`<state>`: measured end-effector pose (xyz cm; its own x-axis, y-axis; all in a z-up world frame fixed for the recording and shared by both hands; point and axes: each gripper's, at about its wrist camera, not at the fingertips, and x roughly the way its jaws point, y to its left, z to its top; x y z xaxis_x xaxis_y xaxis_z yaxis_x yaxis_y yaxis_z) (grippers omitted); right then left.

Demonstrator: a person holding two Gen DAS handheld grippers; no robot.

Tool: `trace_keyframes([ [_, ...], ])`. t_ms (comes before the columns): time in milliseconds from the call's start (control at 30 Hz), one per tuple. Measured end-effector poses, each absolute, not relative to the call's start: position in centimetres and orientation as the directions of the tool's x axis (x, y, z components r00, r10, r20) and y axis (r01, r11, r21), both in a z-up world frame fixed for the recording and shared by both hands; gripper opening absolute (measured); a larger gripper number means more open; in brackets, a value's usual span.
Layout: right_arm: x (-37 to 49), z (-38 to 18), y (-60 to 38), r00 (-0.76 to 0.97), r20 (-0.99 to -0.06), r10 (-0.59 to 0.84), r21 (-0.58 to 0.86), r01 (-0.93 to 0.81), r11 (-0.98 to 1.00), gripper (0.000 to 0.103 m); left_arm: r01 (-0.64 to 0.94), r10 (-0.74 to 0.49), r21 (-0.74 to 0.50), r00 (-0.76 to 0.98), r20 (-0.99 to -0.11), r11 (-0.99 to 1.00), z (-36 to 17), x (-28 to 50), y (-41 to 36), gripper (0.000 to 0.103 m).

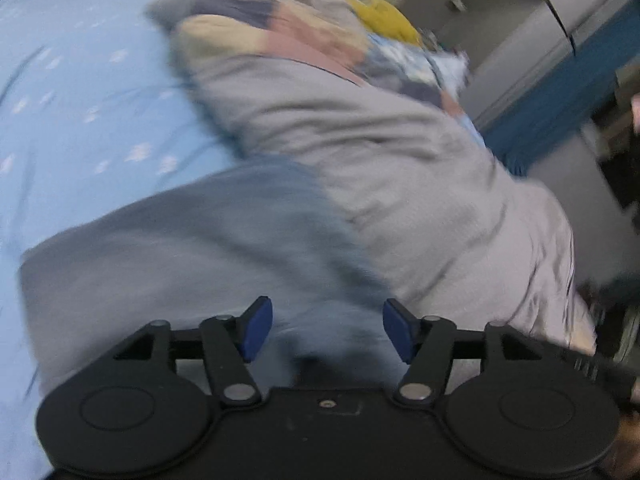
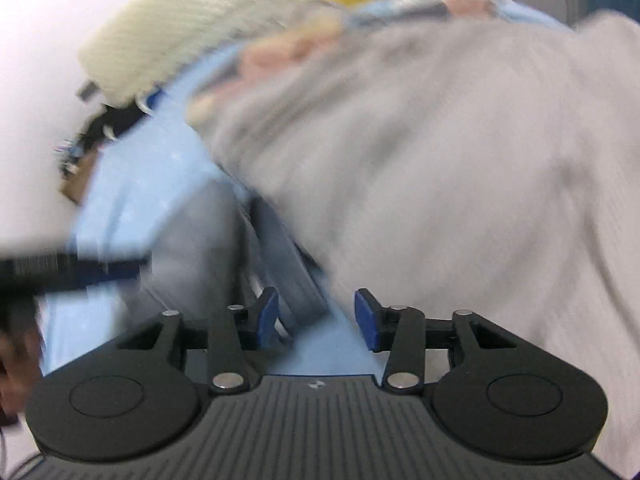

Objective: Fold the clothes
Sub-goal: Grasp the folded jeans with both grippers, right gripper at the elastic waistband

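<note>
Both grippers, left (image 1: 327, 330) and right (image 2: 316, 319), hang open and empty over the grey garment (image 1: 360, 152) mid-frame, probably lining up fresh grabs for folding.

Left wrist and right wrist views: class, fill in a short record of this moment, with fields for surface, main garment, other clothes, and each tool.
surface: light blue patterned sheet
main garment: grey garment, rumpled on the sheet, partly folded over itself
other clothes: yellow item and cream knit beyond it
left tool: open, nothing gripped, above the grey cloth
right tool: open, nothing gripped
image quality: blurred
</note>
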<state>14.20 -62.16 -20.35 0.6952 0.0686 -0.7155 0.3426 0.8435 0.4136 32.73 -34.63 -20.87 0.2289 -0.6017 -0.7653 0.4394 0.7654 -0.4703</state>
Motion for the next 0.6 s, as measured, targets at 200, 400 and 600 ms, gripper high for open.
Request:
trace_keyframes([
  [200,22.5,-20.2,-61.3,0.697,-0.659,0.283,0.542,0.18,0.821,0.079,0.182,-0.511,-0.478,0.272,-0.816,0.86,-24.4,34.6,-23.6,0.061],
  [400,27.8,-25.5,-60.0,0.52,-0.799,0.301,0.48,0.252,0.84,0.08,0.036,-0.472,-0.478,0.234,-0.85,0.878,-29.3,35.5,-18.1,0.063],
  [600,28.6,-28.5,-61.1,0.439,-0.852,0.285,0.432,0.282,0.857,0.096,0.006,-0.542,-0.554,0.213,-0.813,0.833,-31.3,35.8,-17.5,0.077],
])
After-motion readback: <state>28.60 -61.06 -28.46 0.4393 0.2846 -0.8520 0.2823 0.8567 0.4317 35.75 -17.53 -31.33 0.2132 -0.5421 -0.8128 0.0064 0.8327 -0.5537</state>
